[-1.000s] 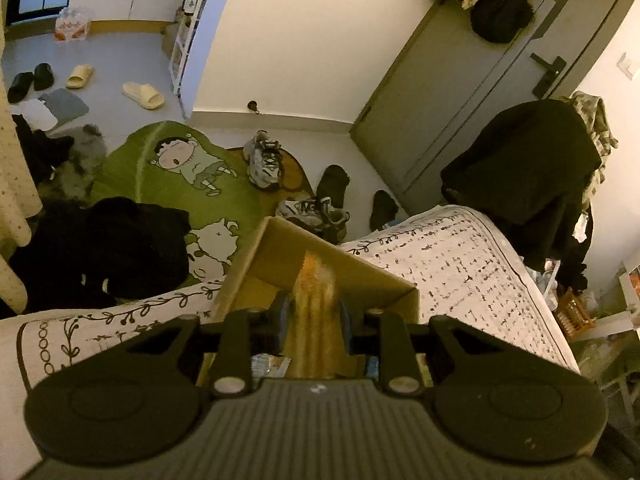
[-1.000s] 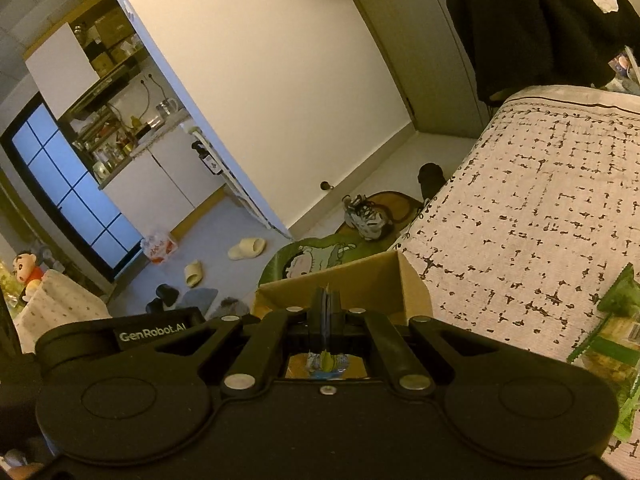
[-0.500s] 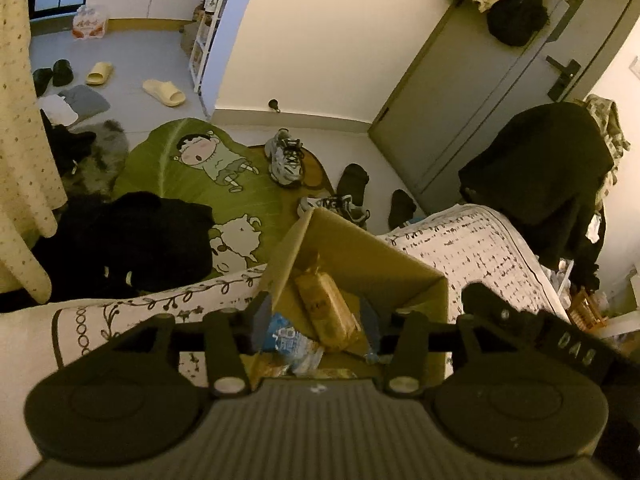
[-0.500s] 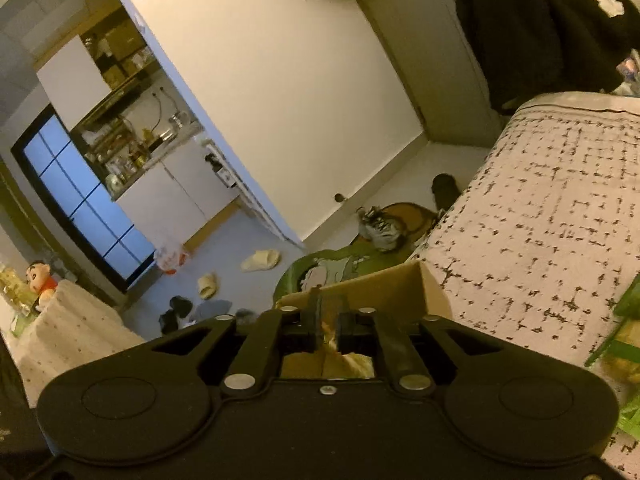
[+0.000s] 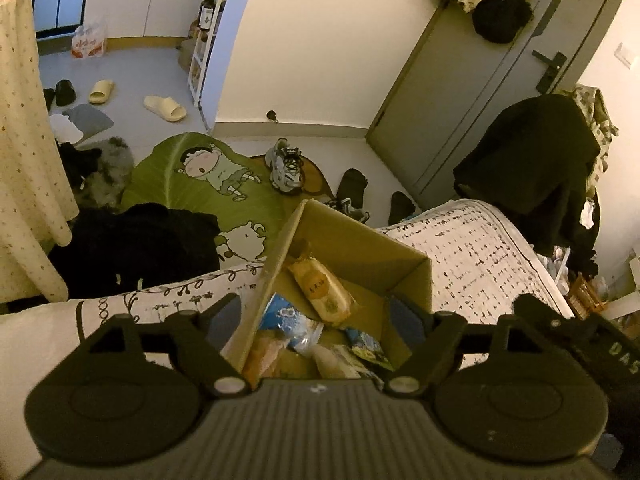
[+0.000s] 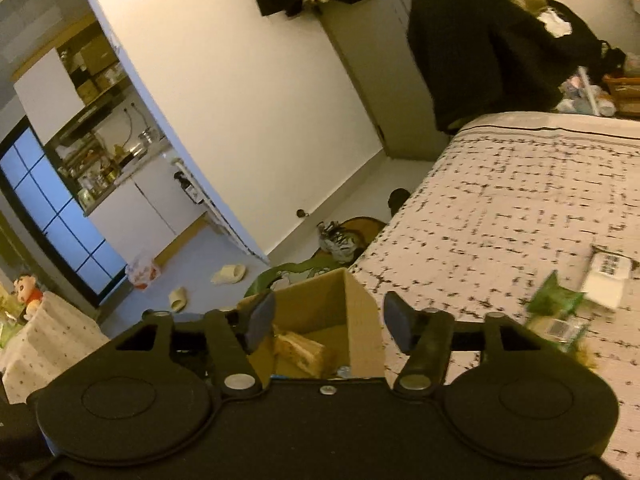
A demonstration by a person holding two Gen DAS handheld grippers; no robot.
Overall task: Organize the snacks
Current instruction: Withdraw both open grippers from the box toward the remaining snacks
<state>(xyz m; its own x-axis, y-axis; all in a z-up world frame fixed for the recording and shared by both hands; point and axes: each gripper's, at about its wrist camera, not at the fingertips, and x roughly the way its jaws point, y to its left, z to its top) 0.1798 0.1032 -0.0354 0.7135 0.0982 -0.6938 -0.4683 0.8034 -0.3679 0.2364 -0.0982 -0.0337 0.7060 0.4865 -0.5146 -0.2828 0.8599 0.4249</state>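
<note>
An open cardboard box (image 5: 360, 248) stands on the patterned bedspread (image 5: 472, 264) and holds several snack packets. An orange-yellow bread packet (image 5: 320, 292) leans on its far wall, above a blue packet (image 5: 286, 318). My left gripper (image 5: 320, 316) hovers over the box, its jaws opening, with nothing between the pads. My right gripper (image 6: 330, 322) is at the near side of the same box (image 6: 362, 332), jaws also opening and empty. A green snack packet (image 6: 556, 308) and a white carton (image 6: 608, 276) lie on the bed to the right.
The box sits at the bed's foot edge, with the floor below: a green cartoon rug (image 5: 192, 184), sneakers (image 5: 286, 164), slippers (image 5: 164, 108) and black clothes (image 5: 132, 244). A dark jacket (image 5: 528, 168) hangs by the door (image 5: 472, 92). A dotted curtain (image 5: 24, 160) is at the left.
Both grippers went from shut on packets to wide apart. The orange-yellow packet dropped into the box, as did the right one's thin packet. Both hands drew back and rose a little.
</note>
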